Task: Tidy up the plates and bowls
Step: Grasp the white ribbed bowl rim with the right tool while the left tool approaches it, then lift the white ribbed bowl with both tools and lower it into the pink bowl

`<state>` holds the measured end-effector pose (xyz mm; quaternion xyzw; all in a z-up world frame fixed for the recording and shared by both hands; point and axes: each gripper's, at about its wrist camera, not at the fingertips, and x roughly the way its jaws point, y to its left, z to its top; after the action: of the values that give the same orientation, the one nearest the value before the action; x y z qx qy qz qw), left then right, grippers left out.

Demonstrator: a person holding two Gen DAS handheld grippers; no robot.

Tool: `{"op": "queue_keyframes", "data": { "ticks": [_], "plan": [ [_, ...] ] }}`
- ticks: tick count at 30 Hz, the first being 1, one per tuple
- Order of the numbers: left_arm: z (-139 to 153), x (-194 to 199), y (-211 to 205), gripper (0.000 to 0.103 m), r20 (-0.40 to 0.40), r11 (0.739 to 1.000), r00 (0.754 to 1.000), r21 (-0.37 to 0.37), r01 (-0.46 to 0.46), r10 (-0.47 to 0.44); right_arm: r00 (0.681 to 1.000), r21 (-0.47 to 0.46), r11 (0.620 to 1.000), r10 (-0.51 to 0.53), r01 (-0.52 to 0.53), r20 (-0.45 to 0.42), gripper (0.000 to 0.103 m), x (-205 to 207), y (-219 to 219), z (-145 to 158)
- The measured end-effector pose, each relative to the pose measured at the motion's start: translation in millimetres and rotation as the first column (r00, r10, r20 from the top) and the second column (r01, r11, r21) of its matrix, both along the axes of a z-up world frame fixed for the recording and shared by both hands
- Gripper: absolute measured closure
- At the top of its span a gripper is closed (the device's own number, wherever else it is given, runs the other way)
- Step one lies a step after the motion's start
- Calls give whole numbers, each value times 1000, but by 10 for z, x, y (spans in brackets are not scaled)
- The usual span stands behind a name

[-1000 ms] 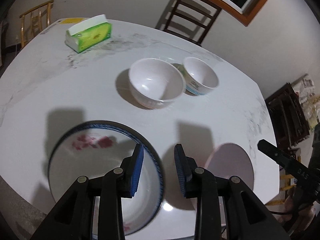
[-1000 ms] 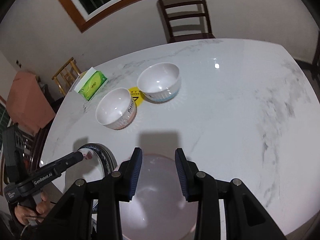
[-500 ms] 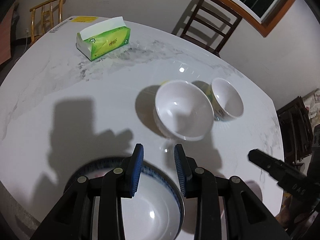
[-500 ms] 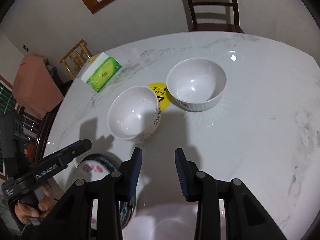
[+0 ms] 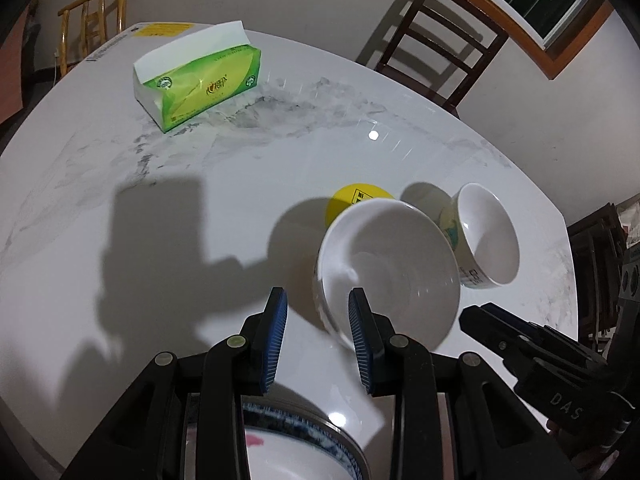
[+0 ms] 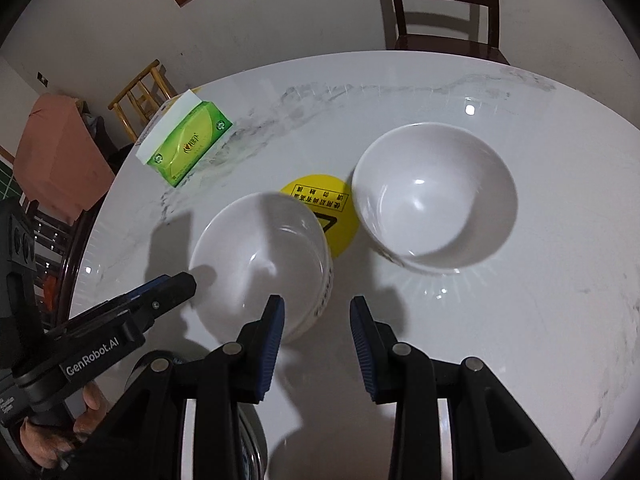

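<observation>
Two white bowls stand on the marble table (image 5: 120, 240). In the left wrist view, the near bowl (image 5: 388, 272) sits just beyond my left gripper (image 5: 318, 336), which is open, with the bowl's near wall showing in the gap between its fingertips. The second bowl (image 5: 486, 236) stands to the right behind it. A blue-rimmed plate (image 5: 304, 436) lies under the left gripper's arms. In the right wrist view my right gripper (image 6: 317, 340) is open over bare table, its left pad just at the rim of the near bowl (image 6: 260, 256). The other bowl (image 6: 436, 196) is further right.
A yellow round sticker (image 6: 320, 204) lies between the bowls. A green tissue box (image 5: 200, 84) stands at the far left of the table. Wooden chairs (image 5: 436, 52) stand behind the table. A hand (image 6: 52, 440) holds the left gripper's handle.
Both grippers have moved forward over the table, from above the plates to the bowls. The bowls now look larger and closer; the plates have slid to the bottom of both views.
</observation>
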<state>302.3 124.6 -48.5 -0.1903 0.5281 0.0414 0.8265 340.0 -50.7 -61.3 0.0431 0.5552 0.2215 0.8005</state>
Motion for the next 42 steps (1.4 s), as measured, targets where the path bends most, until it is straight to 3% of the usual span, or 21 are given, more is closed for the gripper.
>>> {"op": "queue_keyframes", "data": {
  "ticks": [8,11,15,18,28,42],
  "plan": [
    [-174,180,18,75,-19,1000,1000,-8,0,0,1000,-17,1000,3,-3,-22,68,144,89,-172],
    [-266,221,21,80,-33,1000,999,-18,4,-4,1000,-27,1000,-1,0,-17,69,165,118,-214],
    [-343,236,9,88,-43,999,999,-36,18,-20,999,-20,1000,18,-18,-33,83,185,146,-265],
    [-366,230,-13,91,-41,998,999,-46,29,-31,999,-28,999,24,-24,-26,85,168,170,-284],
    [-343,176,-81,93,-54,999,998,-34,38,-40,1000,-32,999,15,-16,-24,86,76,130,-195],
    [-38,-26,-384,93,-17,996,996,-7,88,-88,1000,-1,1000,-13,13,9,86,-208,-204,109]
  ]
}}
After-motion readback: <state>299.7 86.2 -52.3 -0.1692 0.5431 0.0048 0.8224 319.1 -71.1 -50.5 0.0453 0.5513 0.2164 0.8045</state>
